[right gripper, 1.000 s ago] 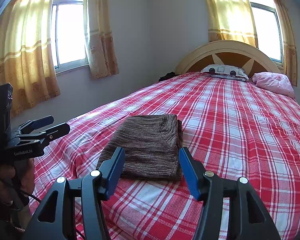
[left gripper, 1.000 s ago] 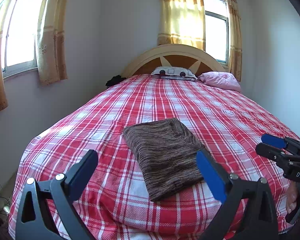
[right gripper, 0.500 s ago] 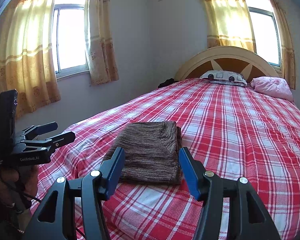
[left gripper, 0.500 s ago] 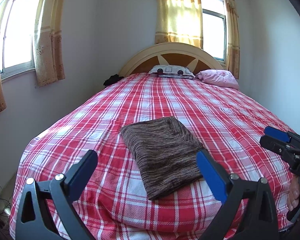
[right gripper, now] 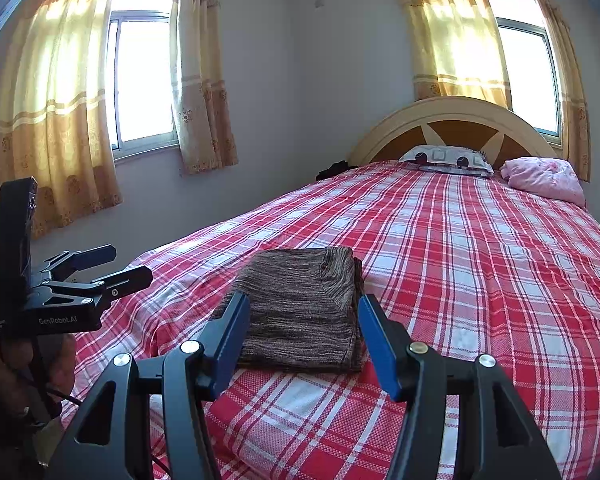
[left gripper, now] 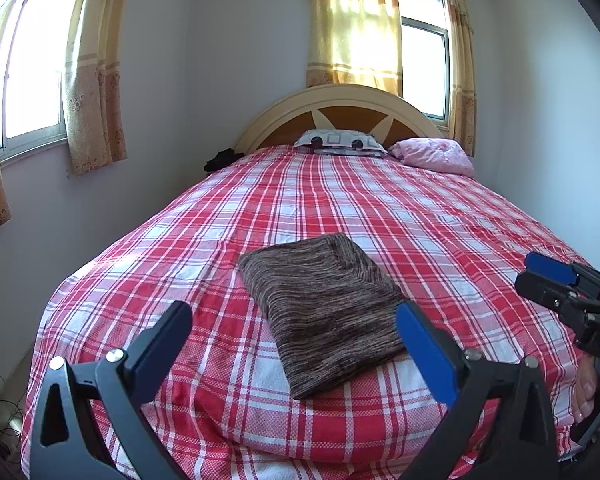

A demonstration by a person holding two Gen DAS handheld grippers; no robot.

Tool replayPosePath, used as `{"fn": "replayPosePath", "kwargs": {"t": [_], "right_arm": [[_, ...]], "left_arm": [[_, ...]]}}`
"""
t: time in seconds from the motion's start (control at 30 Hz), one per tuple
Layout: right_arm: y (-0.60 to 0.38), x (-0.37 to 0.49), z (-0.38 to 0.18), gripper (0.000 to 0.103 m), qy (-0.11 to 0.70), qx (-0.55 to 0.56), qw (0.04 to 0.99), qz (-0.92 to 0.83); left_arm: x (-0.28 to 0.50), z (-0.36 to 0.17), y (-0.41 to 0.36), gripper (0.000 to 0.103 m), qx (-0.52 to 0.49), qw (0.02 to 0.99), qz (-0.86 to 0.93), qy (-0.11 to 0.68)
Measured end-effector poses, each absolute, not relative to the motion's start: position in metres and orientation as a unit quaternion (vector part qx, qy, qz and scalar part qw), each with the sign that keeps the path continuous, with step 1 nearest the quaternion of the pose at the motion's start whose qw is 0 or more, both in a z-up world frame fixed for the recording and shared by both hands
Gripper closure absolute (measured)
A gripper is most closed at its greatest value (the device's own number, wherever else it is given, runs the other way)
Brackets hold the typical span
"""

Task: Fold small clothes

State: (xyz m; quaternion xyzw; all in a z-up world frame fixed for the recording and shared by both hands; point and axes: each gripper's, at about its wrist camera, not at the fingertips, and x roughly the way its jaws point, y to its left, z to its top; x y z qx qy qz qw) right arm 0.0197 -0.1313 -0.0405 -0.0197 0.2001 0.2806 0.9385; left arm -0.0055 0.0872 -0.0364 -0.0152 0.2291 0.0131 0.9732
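Sunlit bedroom: on the plaid bed (left gripper: 380,208), a brown garment (left gripper: 324,304) lies folded at frame centre; left gripper (left gripper: 294,334) and right gripper (right gripper: 304,322) fingers hang apart, empty; folding looks finished.

Folded garment (left gripper: 324,312): brown, streaked. Bedspread (left gripper: 440,216): red-and-white plaid. Curtains (right gripper: 52,92): yellow; pillow (right gripper: 544,178): pink.

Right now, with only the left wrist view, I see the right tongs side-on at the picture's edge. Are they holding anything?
Observer: No. The right tongs stand open and empty; the folded brown garment lies flat on the bed beyond them.
Operator: And my own left tongs, seen from outside?
Observer: The left tongs are open and empty too, touching no cloth.
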Motion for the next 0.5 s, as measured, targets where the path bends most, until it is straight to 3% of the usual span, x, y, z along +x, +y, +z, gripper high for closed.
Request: {"fn": "replayPosePath", "kwargs": {"t": [0.5], "right_arm": [[-0.1289, 0.0186, -0.0398, 0.045, 0.194, -0.020, 0.939, 0.283]], "left_arm": [[-0.0060, -0.0344, 0.0879, 0.000, -0.018, 0.973, 0.018, 0.230]]}}
